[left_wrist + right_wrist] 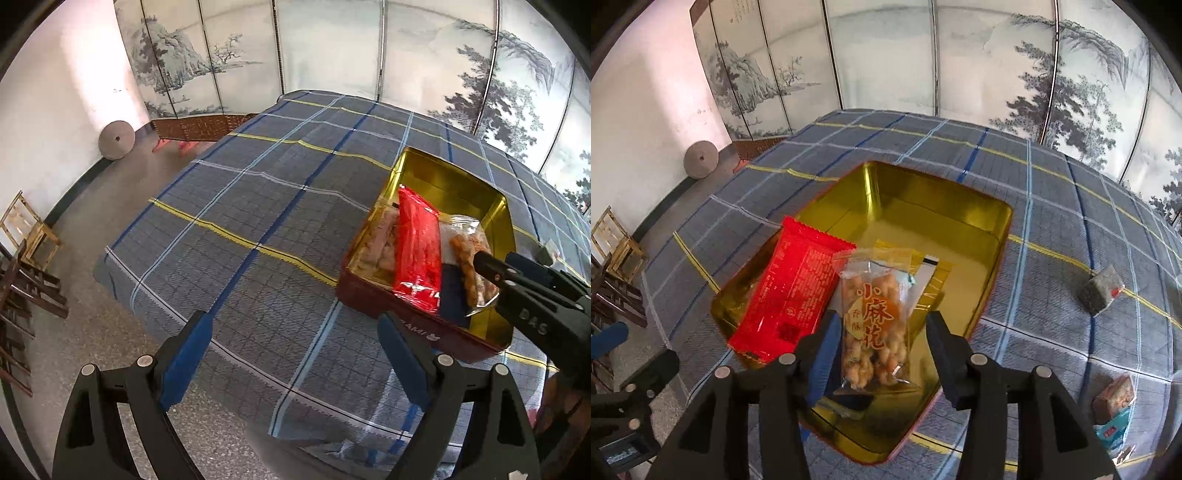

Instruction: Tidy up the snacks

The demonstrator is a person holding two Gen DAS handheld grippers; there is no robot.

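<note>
A gold-lined red tin point(975, 225) sits on the plaid-covered table; it also shows in the left wrist view point(458, 177). Inside lie a red packet point(790, 291) point(417, 251) and a clear bag of fried dough twists point(875, 314) point(469, 258). My right gripper point(882, 350) is open, its fingers either side of the twist bag's lower part, just above the tin. It shows in the left wrist view point(495, 266) at the bag. My left gripper point(295, 354) is open and empty over the table's near edge, left of the tin.
On the cloth right of the tin lie a small grey packet point(1100, 291), a brown boxed snack point(1115, 398) and a blue packet point(1112, 432). A painted folding screen point(923, 55) stands behind the table. Wooden chairs point(26, 258) stand on the floor at left.
</note>
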